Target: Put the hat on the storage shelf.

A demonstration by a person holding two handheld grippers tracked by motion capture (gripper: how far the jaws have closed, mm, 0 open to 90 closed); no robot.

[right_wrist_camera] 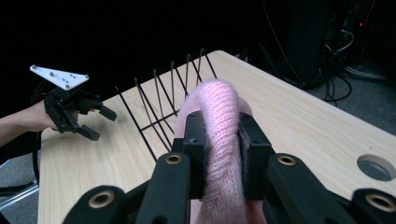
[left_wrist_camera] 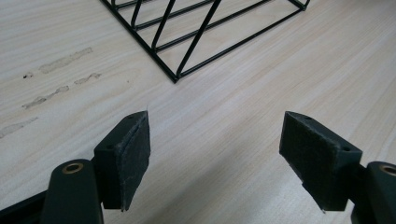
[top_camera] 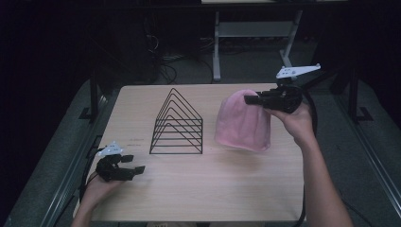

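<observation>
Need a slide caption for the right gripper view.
Right gripper shut on a pink knit hat, lifted beside the black wire rack; left gripper open beyond.

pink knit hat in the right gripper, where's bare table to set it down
Widest bare patch: the near half of the table, between the wire rack and the near edge, right of the open left gripper. Also free under the pink knit hat held by the right gripper. The rack crowds the middle.

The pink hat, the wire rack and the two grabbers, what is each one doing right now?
Pink knitted hat: lifted, pinched at its top, hanging with its hem at the table.
Black triangular wire rack: standing upright, empty.
Right gripper: shut on the hat.
Left gripper: open, empty, above the wooden table.
</observation>
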